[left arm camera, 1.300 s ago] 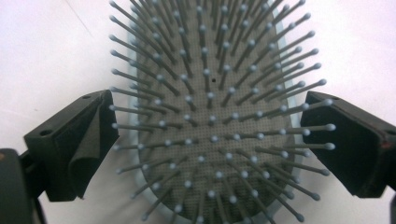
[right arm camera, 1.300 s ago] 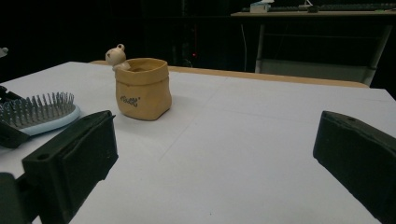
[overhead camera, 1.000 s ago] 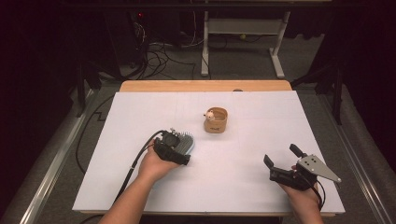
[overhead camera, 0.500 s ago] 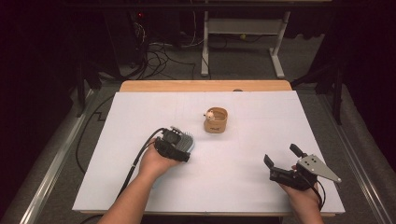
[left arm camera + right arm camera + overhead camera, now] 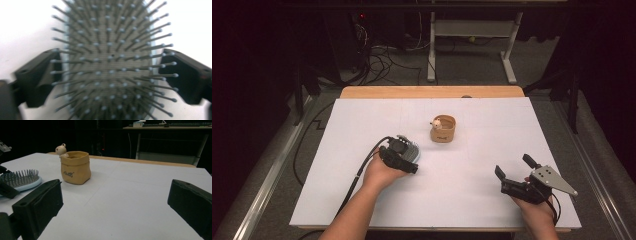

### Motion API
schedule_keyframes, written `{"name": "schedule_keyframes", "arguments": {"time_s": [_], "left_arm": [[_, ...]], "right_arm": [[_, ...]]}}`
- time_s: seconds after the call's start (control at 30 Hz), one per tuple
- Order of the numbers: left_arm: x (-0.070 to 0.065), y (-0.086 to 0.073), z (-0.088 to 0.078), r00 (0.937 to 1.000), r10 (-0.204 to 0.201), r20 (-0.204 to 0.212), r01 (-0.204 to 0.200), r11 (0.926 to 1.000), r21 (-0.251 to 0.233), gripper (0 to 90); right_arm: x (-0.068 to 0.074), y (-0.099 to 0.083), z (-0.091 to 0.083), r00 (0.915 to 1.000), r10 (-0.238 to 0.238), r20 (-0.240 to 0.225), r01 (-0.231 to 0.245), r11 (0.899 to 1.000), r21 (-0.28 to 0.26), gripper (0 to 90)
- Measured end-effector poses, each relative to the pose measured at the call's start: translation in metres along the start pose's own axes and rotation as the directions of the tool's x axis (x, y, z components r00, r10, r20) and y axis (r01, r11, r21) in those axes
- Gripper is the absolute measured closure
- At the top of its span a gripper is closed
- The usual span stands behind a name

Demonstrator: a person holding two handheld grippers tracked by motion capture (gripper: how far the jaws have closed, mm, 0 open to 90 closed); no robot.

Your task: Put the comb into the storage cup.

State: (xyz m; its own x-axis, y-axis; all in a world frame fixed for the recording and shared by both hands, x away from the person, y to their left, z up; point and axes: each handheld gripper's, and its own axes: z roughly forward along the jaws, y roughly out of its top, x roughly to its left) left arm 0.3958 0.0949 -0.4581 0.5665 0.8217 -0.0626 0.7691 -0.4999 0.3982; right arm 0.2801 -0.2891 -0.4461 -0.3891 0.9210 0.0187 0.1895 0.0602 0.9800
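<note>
A tan pot (image 5: 443,128) shaped like a little sack stands on the white table (image 5: 492,120), a small pale bear figure (image 5: 60,149) perched at its rim. Dark script is printed low on the pot's front, too small and slanted to read for certain.

Toward the person and to the left of the pot lies a hairbrush (image 5: 110,60) with a pale blue rim, bristles up, its grey pins tipped with small balls. The left gripper (image 5: 399,156) is at the brush: its jaws sit one on each side of the brush head, close against the rim, though whether they press on it cannot be told.

Well to the right of the pot and nearer the person, the right gripper (image 5: 515,174) hangs over bare table with its jaws spread wide, nothing between them, pointing toward the pot.
</note>
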Motion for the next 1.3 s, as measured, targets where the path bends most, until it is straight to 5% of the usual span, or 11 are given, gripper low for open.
{"name": "schedule_keyframes", "arguments": {"time_s": [0.2, 1.0, 1.3], "left_arm": [[0.003, 0.0, -0.005, 1.0, -0.003, -0.004, 0.003, 0.9999, -0.015, 19.4], [0.003, 0.001, -0.009, 0.9997, 0.009, -0.021, -0.009, 0.9999, 0.01, 21.0], [0.008, -0.002, -0.022, 0.9995, 0.019, -0.025, -0.019, 0.9994, -0.029, 21.0]], "right_arm": [[0.0, 0.0, 0.0, 1.0, -0.002, 0.001, 0.002, 1.0, 0.0, 0.6], [-0.001, 0.0, -0.001, 0.9999, 0.005, 0.012, -0.005, 1.0, -0.003, 0.7], [-0.001, 0.0, -0.001, 0.9999, 0.007, 0.014, -0.007, 1.0, -0.003, 0.7]]}}
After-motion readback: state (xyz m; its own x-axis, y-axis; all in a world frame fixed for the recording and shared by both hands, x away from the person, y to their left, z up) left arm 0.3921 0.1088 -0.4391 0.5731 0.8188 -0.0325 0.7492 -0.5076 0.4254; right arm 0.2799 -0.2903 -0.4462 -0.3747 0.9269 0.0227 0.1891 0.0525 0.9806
